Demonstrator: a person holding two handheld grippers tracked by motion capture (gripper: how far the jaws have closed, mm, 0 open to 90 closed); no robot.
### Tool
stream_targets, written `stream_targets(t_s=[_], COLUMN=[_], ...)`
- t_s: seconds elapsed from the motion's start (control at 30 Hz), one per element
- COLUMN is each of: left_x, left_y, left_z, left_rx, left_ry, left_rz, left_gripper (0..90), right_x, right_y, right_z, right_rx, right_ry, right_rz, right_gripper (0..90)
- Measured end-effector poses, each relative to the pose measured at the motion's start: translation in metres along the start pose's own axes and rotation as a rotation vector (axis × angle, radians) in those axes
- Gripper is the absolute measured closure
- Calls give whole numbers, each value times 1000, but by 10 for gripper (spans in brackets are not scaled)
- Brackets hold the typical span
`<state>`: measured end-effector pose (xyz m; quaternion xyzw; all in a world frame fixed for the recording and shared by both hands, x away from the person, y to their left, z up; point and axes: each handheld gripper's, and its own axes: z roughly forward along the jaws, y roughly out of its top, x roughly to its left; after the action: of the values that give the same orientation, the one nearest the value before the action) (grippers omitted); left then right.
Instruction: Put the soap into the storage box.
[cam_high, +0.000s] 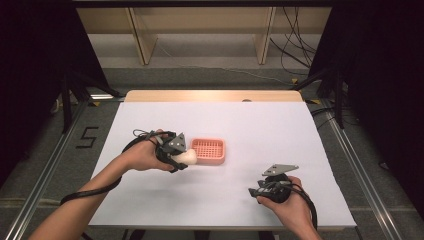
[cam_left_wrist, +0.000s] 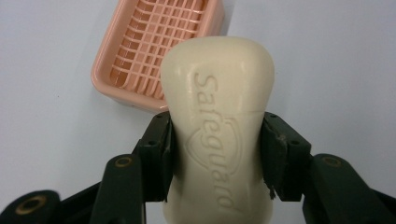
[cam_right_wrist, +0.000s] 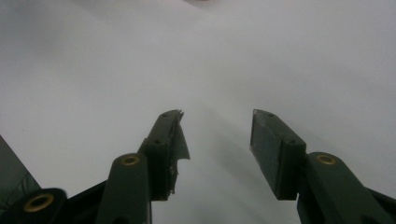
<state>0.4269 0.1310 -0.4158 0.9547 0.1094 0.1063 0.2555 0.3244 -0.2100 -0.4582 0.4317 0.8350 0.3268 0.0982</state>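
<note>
desk (cam_high: 260, 130): white sheet over the top, wood edge at far side. Bare apart from the dish, the soap & both hands.
dish (cam_high: 208, 151): pink soap dish w/ grid insert, flat on desk, left of centre. Nothing in it. In left gripper view it sits beyond the soap (cam_left_wrist: 140, 46).
left claw (cam_high: 186, 157): clamped on the soap, one jaw on each long side, approx mid-length. Held just beside the dish's left edge; whether it touches the rim, can't tell.
right claw (cam_high: 253, 192): near right front of desk, well apart from dish. Jaws apart, nothing btwn them, plain white sheet ahead in right gripper view (cam_right_wrist: 217, 135). Left pad's lining looks torn/peeling.
soap (cam_left_wrist: 217, 121): cream bar w/ embossed brand + shield, front end sticking out past the jaws toward the dish. In high view it's a pale lump at the left claw tip, off the desk (cam_high: 184, 157).
step: prob. carry phase – bar gripped & brought up to the dish, not yet in.
next: judged – move bar over the grid centre, level it so the long axis lines up w/ the dish's long side, lower till it rests on the grid, then part the jaws. Needs rim clearance; bar looks slick, so a slip or tilt on release is the risk. Right claw likely idle, could steady the dish if it slides.
</note>
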Motion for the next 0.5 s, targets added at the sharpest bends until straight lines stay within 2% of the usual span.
stream_targets(t_s=[0.07,0.17,0.43,0.5], left_x=[2,2,5,6], left_y=[1,1,3,4], left_z=[-1,0,1,0], left_rx=[16,0,7,10], left_ry=[0,4,-4,1], left_rz=[10,-4,-4,8], left_gripper=[492,492,492,492], right_x=[-2,-2,-2,-2], right_y=[0,0,1,1], right_z=[0,0,0,0], right_rx=[-3,-2,-4,-6], right_ry=[-1,-1,7,7], right_rz=[-19,-16,-12,-13], right_gripper=[533,533,533,533])
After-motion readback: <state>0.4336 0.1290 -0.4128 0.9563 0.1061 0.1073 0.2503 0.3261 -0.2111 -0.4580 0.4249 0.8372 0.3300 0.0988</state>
